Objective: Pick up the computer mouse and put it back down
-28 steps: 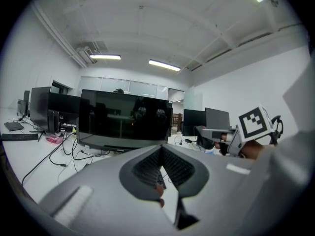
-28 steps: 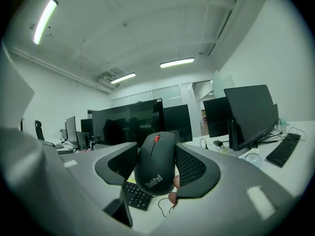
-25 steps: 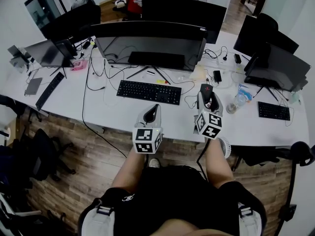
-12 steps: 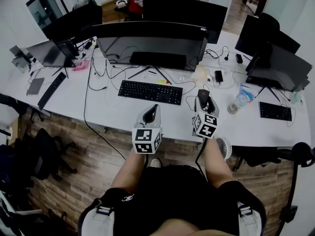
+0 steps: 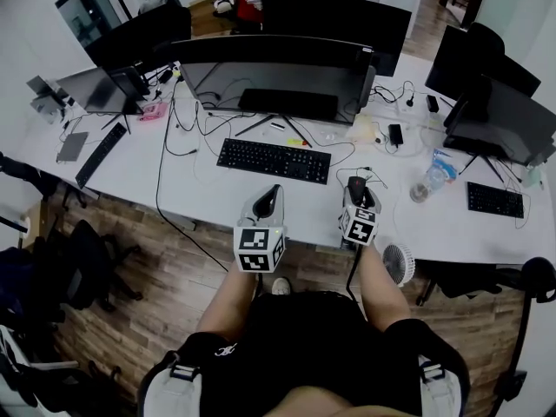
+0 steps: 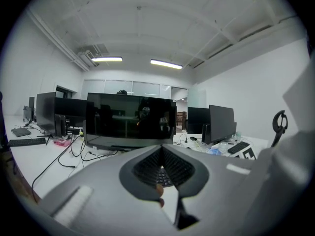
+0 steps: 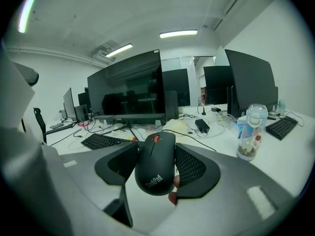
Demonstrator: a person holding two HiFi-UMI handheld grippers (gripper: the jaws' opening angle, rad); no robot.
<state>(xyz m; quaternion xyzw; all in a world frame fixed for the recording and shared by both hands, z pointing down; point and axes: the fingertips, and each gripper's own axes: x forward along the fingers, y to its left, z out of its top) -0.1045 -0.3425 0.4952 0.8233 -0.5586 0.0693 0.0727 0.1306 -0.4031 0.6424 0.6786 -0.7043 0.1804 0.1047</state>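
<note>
Near the front edge of the tabletop (image 5: 208, 200), right of its middle, I have the right gripper (image 5: 358, 195) clamped on the computer mouse (image 7: 156, 164). Its two dark jaws press against the mouse's left and right flanks. The black body lies lengthwise between them, with the red scroll wheel at the end that points toward the back edge. From my feeds I cannot tell whether the mouse's underside touches the tabletop or hangs just above it.

The left gripper (image 5: 270, 196) hovers at the same front edge, to the left of the right one and apart from the mouse. In the left gripper view its jaws stand together at the tips with nothing held between them.

Beyond both grippers, toward the middle of the tabletop, lies a black keyboard (image 5: 274, 160), and behind that stands a wide dark monitor (image 5: 276, 69). A clear bottle (image 7: 250, 132) stands upright to the right of the mouse, nearer the right edge. A small white fan (image 5: 398, 262) shows at the front edge, near the right gripper's marker cube.
</note>
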